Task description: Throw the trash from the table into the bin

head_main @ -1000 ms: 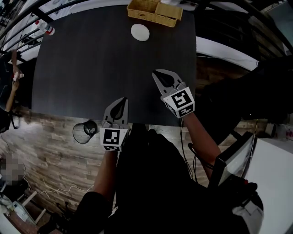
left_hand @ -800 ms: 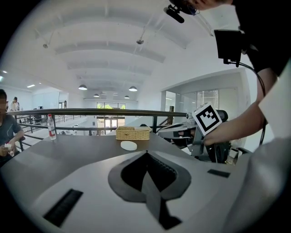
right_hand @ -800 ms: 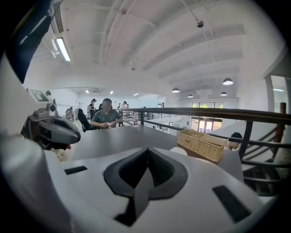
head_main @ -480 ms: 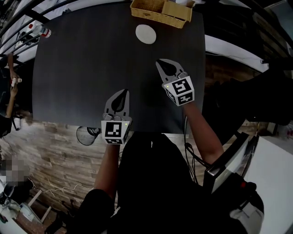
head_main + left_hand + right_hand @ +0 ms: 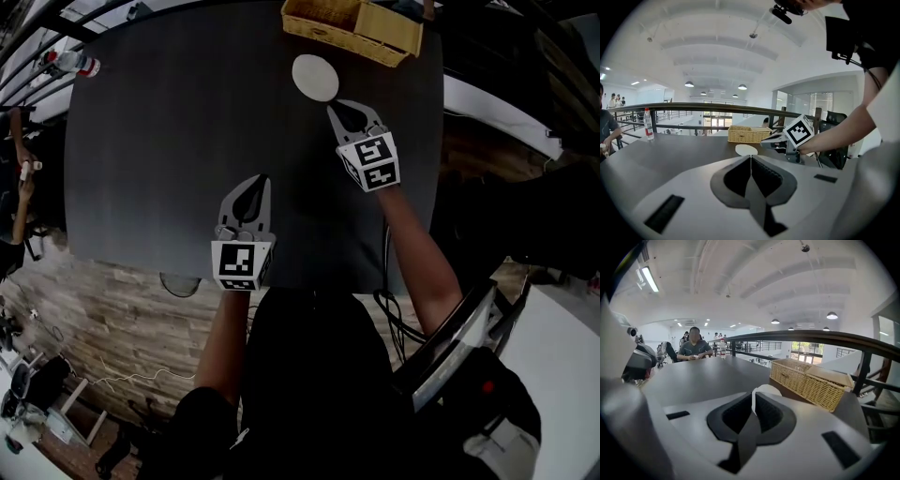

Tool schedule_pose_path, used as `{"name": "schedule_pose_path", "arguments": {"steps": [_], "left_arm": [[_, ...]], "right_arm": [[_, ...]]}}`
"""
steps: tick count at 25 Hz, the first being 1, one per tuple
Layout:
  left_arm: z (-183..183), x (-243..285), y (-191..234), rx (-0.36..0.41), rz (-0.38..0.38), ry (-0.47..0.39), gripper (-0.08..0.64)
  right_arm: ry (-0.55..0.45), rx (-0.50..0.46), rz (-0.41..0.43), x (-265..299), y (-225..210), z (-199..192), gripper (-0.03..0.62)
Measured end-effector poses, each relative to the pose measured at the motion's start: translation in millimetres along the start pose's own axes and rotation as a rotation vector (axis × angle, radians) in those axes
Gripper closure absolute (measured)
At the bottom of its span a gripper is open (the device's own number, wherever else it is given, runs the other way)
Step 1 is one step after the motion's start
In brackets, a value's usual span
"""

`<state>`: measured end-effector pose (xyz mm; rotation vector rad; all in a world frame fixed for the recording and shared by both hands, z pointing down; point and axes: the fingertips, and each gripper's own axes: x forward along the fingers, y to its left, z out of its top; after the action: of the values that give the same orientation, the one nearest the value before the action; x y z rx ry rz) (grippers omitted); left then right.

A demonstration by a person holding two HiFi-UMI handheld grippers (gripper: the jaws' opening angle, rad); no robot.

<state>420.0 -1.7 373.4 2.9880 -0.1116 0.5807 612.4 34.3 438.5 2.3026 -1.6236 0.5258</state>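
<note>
White trash (image 5: 315, 78) on counter (image 5: 141, 141), just before wicker basket (image 5: 352, 23), not yet picked up; our right hand-held gripper (image 5: 332, 111) near it, jaws together, empty; left hand-held gripper (image 5: 262, 180) closed, empty; we judge grasp and drop into bin (image 5: 178, 283) all left.

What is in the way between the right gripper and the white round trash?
Nothing I can see. The right gripper, jaws shut, points at the white round trash with only bare table between them. The wicker basket sits behind the trash, not in the way.
</note>
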Motion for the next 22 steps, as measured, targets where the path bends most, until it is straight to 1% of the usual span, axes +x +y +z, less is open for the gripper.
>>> {"name": "schedule_pose_path", "arguments": {"steps": [3, 6, 11, 17, 20, 22], "left_arm": [[0.4, 13.3, 10.7, -0.006, 0.005, 0.004, 0.552], [-0.5, 21.0, 18.5, -0.012, 0.013, 0.009, 0.552], [-6.7, 30.7, 26.3, -0.022, 0.020, 0.025, 0.551], [-6.0, 43.0, 22.1, -0.024, 0.010, 0.030, 0.551], [-6.8, 46.2, 20.0, -0.024, 0.008, 0.030, 0.551], [-8.0, 48.1, 19.9, -0.024, 0.008, 0.032, 0.550]], "right_arm": [[0.025, -0.001, 0.001, 20.3, -9.1, -6.2, 0.580], [0.050, -0.005, 0.009, 34.2, -13.5, -13.7, 0.531], [0.072, -0.008, 0.016, 48.8, -17.8, -19.7, 0.479], [0.100, -0.030, 0.028, 58.3, -20.9, -23.4, 0.407], [0.119, -0.041, 0.036, 62.5, -21.4, -25.7, 0.363], [0.141, -0.050, 0.038, 67.2, -23.6, -29.8, 0.321]]}}
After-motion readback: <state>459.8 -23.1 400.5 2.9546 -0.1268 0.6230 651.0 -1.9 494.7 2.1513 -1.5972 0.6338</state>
